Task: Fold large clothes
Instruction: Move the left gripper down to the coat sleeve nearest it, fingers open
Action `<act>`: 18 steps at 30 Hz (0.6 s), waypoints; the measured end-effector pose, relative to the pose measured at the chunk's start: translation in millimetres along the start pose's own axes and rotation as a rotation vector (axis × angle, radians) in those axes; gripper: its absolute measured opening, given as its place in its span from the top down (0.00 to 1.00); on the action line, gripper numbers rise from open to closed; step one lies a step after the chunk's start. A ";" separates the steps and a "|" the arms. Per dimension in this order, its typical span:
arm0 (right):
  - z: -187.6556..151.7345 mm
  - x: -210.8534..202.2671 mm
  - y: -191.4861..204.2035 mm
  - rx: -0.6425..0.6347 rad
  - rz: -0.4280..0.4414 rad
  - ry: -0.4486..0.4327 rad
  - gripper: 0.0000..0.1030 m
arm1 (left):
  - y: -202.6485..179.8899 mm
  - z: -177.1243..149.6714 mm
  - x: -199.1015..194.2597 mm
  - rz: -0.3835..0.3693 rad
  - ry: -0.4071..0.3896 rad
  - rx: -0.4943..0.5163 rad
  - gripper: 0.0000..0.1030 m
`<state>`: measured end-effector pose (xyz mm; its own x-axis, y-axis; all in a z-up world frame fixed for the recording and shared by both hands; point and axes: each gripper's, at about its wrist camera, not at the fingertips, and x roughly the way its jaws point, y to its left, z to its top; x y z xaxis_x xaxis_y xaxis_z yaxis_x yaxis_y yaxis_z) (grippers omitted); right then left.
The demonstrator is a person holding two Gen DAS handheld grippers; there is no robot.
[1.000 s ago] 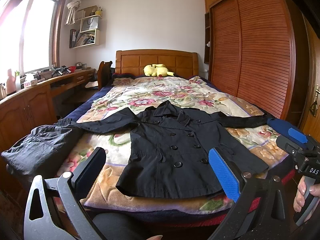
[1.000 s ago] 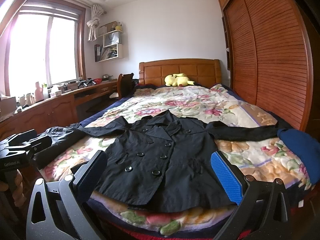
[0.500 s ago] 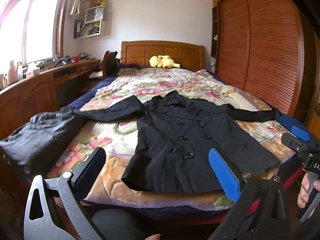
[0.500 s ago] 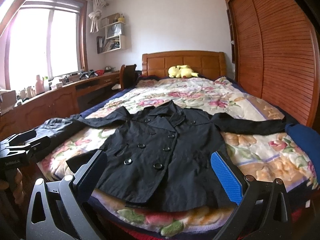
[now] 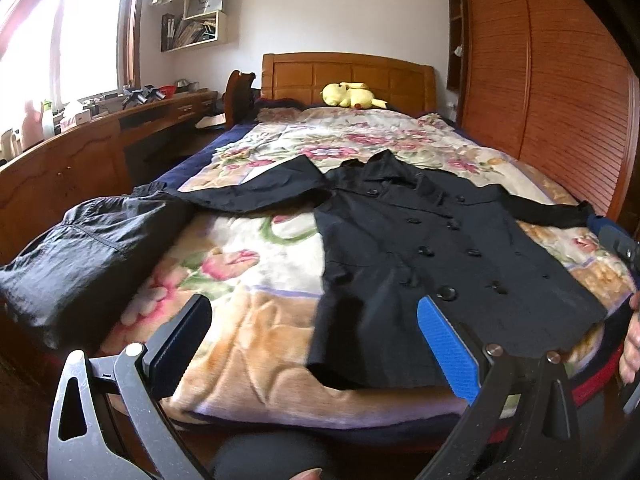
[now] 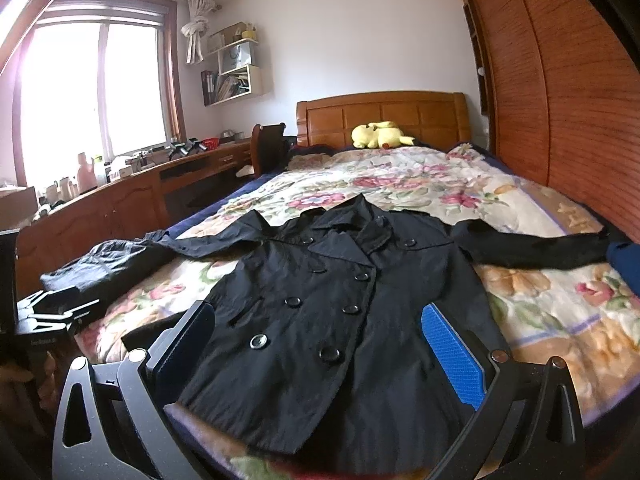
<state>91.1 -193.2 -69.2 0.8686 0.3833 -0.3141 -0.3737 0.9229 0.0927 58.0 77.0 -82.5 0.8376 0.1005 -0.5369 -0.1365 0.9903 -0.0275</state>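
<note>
Black coat (image 6: pixel 340 312) lies flat, hem at bed edge (image 5: pixel 320 412).

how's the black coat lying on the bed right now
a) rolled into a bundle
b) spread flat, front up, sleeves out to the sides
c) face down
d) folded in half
b: the black coat lies flat on the floral blanket, buttons up, both sleeves spread sideways.

Black coat (image 5: pixel 432 256): hem blurred in both views; lower hem behind the right gripper (image 6: pixel 316 364) frame. Hand (image 5: pixel 632 344): cut by right edge. Shelf (image 6: pixel 236 76) contents: too small to identify. Bench (image 6: pixel 120 196) clutter: indistinct.
</note>
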 end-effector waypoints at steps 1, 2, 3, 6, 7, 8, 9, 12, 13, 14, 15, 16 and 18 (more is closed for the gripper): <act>1.7 5.2 -2.6 0.003 0.004 0.001 0.00 | 3.2 0.2 2.5 0.002 -0.003 0.000 0.00; 3.4 10.0 -4.5 -0.001 0.002 0.000 0.00 | 6.3 0.9 5.7 0.002 -0.002 -0.001 0.00; 5.4 14.6 -5.9 -0.006 -0.002 -0.004 0.00 | 9.2 1.2 9.5 0.002 0.002 -0.002 0.00; 12.4 28.3 -7.9 -0.018 -0.003 -0.017 0.00 | 21.0 3.5 27.5 0.003 0.027 0.002 0.00; 14.3 38.0 -4.6 -0.026 -0.004 -0.021 0.00 | 23.6 4.3 33.1 0.005 0.032 0.005 0.00; 16.3 45.8 -3.9 -0.035 -0.002 -0.018 0.00 | 26.8 5.2 37.4 0.005 0.036 0.006 0.00; 18.5 54.8 -2.2 -0.046 0.001 -0.013 0.00 | 30.4 6.7 43.0 0.005 0.041 0.005 0.00; 20.7 77.9 6.7 -0.085 0.012 -0.004 0.00 | 41.4 13.4 61.7 0.001 0.060 -0.002 0.00; 22.4 86.8 8.8 -0.098 0.015 0.004 0.00 | 44.7 16.3 67.6 -0.004 0.066 -0.003 0.00; 23.2 95.0 12.3 -0.109 0.018 0.013 0.00 | 47.3 18.9 72.4 -0.006 0.071 -0.004 0.00; 24.2 103.6 15.7 -0.118 0.026 0.022 0.00 | 50.8 23.0 79.1 0.001 0.079 -0.002 0.00; 25.6 110.3 17.5 -0.122 0.035 0.031 0.00 | 52.5 25.5 82.3 0.006 0.082 -0.001 0.00; 29.5 126.0 22.2 -0.134 0.053 0.050 0.00 | 58.2 32.3 90.1 0.012 0.084 0.000 0.00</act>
<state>201.8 -123.4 -78.8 0.8305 0.4258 -0.3590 -0.4614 0.8870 -0.0153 142.6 146.8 -105.2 0.7883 0.1044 -0.6064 -0.1464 0.9890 -0.0200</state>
